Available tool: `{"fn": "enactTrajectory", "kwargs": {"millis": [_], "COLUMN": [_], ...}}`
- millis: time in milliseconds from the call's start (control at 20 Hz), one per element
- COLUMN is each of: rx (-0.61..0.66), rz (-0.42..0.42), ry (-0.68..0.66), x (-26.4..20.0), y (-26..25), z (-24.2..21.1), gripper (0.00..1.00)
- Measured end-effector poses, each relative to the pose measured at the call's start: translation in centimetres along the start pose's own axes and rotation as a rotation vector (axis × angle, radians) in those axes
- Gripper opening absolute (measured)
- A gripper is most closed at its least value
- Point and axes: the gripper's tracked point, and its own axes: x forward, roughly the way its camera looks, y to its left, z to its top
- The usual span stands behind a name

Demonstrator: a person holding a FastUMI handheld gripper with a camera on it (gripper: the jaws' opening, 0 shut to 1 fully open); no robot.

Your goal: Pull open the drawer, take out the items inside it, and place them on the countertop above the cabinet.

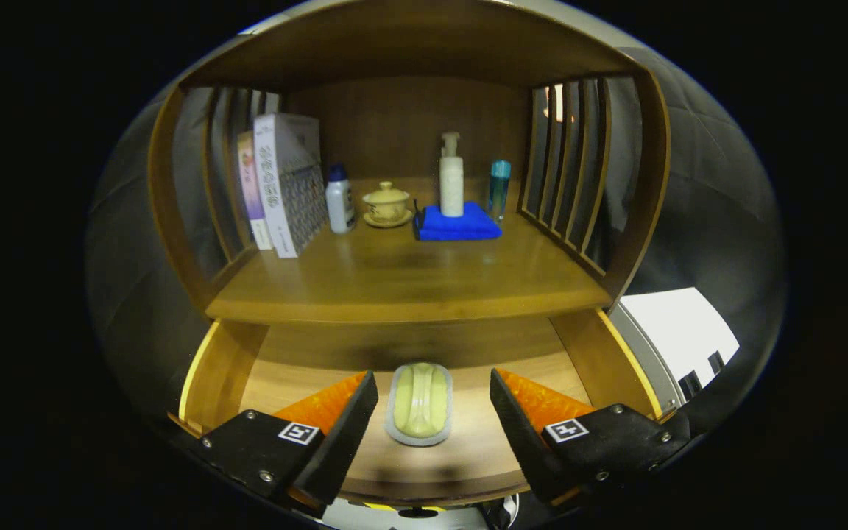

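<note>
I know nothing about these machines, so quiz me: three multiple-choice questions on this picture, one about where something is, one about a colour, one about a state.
1. Where does the pale green soap-like item in its dish lie?
A. in the open drawer, between the fingers of the tongs
B. on the countertop beside the books
C. on the blue cloth

2. What colour is the folded cloth under the pump bottle?
A. red
B. blue
C. white

3. How do the tongs stand?
A. shut on the dish
B. shut on nothing
C. open, fingers apart either side of the dish

Answers:
1 A: the dish rests on the floor of the drawer, below the countertop.
2 B: the cloth is bright blue.
3 C: there is a clear gap between each finger and the dish.
</note>
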Motion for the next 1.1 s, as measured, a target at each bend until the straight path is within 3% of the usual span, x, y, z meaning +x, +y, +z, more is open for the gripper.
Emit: {"fn": "enactTrajectory", "kwargs": {"millis": [250, 700, 1050, 1100], "rx": [-0.034, -0.111, -0.19, -0.224], "rz": [-0.041, -0.038, -0.053, -0.072], "ry": [0.106, 0.237, 0.229, 0.216], "x": [3.3, 6.5, 6.6, 6.3], "y": [0.9, 1.9, 1.3, 0.9], "z": [-2.2, -6.0, -7.6, -7.7], "gripper": [0.9, 0.76, 0.25, 0.23]}}
